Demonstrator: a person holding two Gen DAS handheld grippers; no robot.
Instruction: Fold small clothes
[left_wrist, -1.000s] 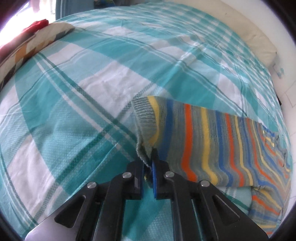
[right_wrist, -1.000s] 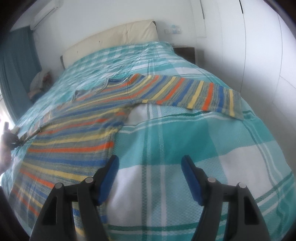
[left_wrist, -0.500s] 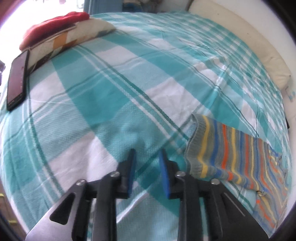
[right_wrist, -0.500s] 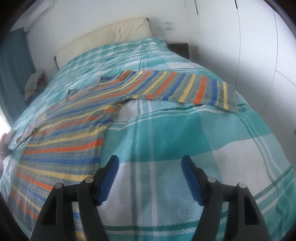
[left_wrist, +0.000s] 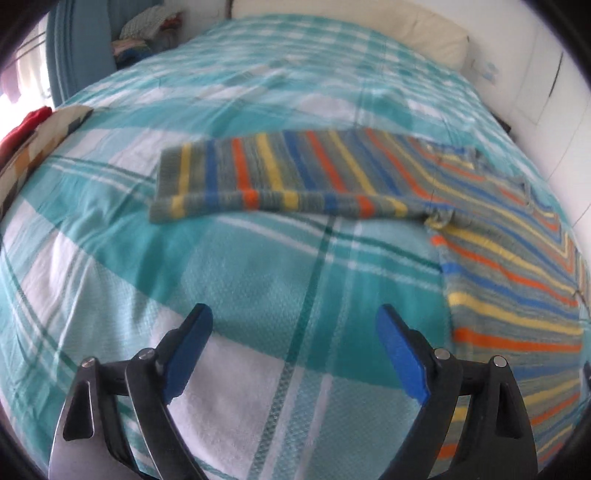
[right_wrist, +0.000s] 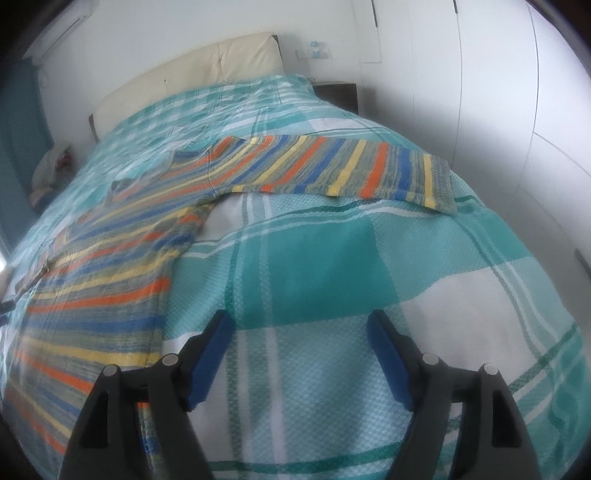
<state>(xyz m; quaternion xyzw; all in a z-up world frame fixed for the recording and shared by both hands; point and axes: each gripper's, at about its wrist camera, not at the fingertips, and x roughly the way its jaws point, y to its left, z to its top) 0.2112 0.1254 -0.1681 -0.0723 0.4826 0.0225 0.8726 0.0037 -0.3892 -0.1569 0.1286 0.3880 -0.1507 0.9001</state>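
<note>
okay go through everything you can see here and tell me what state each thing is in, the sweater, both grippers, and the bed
Striped sweater: spread flat on the bed, unfolded, both sleeves stretched out sideways.
Left sleeve: lying straight and flat, not held.
Right sleeve: lying straight and flat, not held.
Left gripper: jaws wide open, empty, above the blanket.
Right gripper: jaws wide open, empty, beside the sweater's hem.
Plaid blanket: covering the bed, mostly smooth.

My tongs carry blue pads on black arms. The sweater is grey with orange, yellow and blue stripes; the bedspread is teal-and-white plaid.
</note>
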